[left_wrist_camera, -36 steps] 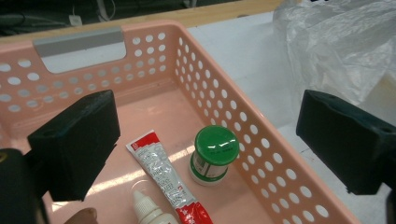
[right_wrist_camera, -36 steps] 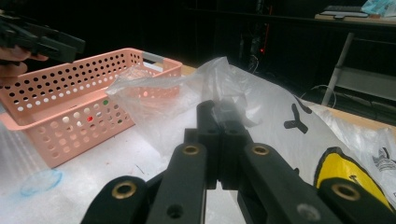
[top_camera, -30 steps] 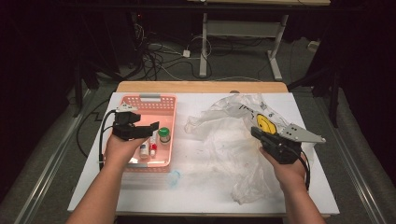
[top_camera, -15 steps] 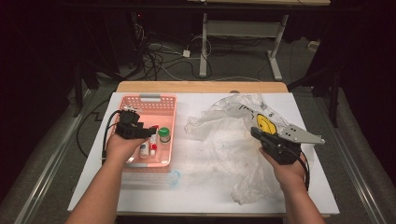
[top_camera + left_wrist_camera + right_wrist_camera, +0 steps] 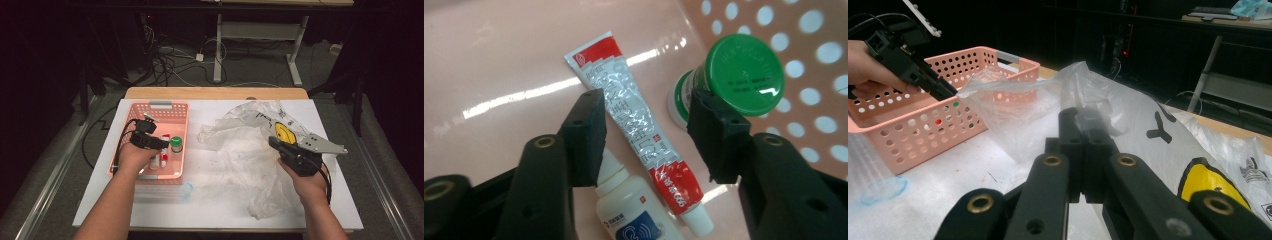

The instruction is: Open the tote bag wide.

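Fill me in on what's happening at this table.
A person works two grippers. The left gripper is down in the pink basket, its jaws just closing around a red and silver tube, not yet pressing it. A green-capped jar and white bottle lie alongside. The right gripper is shut on a clear plastic bag.

A red-and-white ointment tube with silvery foil print lies flat on the floor of the pink perforated basket, its crimped end away and its white cap near, slanting between the jaws of the left gripper. A white dropper bottle lies just beside it, and a green-capped jar stands tilted near the basket wall. A clear plastic bag, crumpled, with a yellow print, sprawls on the white table beside the basket, pinched by the right gripper.
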The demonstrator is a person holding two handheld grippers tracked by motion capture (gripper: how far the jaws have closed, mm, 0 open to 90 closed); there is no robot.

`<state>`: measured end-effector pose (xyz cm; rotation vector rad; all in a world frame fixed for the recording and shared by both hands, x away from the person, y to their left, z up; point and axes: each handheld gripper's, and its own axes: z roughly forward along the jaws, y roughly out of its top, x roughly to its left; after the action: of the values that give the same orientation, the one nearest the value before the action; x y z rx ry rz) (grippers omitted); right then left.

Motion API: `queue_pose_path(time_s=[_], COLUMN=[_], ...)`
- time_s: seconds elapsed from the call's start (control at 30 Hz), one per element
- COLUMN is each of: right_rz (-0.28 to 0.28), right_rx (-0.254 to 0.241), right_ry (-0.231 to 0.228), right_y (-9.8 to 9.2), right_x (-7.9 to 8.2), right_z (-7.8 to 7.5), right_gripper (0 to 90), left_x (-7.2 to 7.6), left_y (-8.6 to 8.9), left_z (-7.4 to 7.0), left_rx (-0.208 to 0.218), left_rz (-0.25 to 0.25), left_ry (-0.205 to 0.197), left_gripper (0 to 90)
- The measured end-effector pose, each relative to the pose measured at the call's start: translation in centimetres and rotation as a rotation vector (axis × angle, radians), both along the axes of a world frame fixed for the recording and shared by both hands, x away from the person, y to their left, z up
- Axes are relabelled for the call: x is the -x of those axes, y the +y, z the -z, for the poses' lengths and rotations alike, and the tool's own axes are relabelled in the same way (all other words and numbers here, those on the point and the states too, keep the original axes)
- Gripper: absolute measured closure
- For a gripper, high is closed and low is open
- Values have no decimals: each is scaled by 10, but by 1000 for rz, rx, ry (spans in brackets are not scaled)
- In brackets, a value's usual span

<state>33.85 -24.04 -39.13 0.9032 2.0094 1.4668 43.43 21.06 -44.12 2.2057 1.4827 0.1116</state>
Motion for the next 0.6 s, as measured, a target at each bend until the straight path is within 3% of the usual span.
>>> queue_pose_path(time_s=[0.17, 0.6], right_rz=[-3, 0], right_rx=[6, 14], right_ry=[2, 5], right_y=[1, 0], right_x=[-1, -1], right_z=[1, 1], right_gripper=[900, 900], left_x=[-3, -12], left_y=[-3, -10], left_z=[4, 14], left_rx=[-27, -69], left_rz=[9, -30], left_ry=[29, 100], left_gripper=[505, 528])
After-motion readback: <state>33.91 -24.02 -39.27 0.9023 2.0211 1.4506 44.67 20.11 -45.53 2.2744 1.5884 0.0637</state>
